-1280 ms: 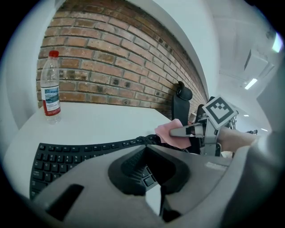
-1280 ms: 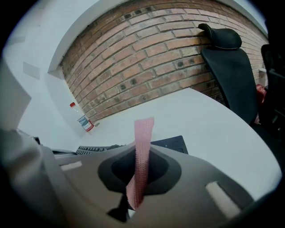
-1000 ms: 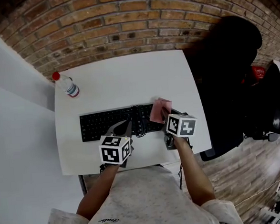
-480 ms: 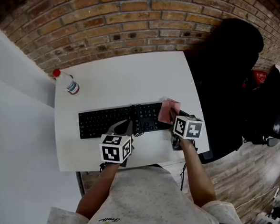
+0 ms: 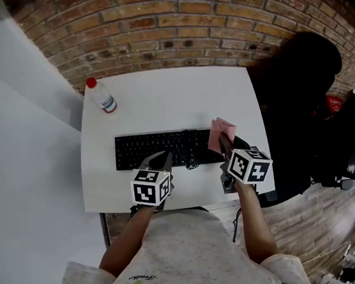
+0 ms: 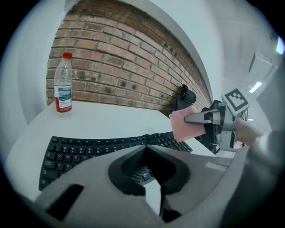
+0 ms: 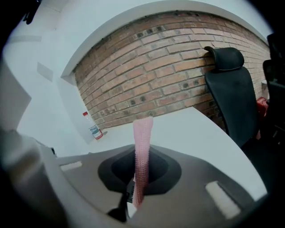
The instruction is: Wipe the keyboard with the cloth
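A black keyboard (image 5: 166,149) lies across the white table (image 5: 162,100). My right gripper (image 5: 225,143) is shut on a pink cloth (image 5: 221,134), holding it upright just above the keyboard's right end. In the left gripper view the cloth (image 6: 183,126) hangs clear of the keys (image 6: 89,149), pinched by the right gripper (image 6: 196,119). Seen edge-on in the right gripper view, the cloth (image 7: 143,133) stands up between the jaws. My left gripper (image 5: 162,162) is shut and empty, over the keyboard's front edge near its middle.
A water bottle with a red cap (image 5: 103,96) stands at the table's far left corner. A black office chair (image 5: 296,100) sits right of the table. A brick wall (image 5: 169,29) runs behind. The keyboard's cable (image 5: 191,163) loops at the front edge.
My right gripper has carried the cloth rightward along the keyboard to its right end. The left gripper has stayed at the keyboard's front edge.
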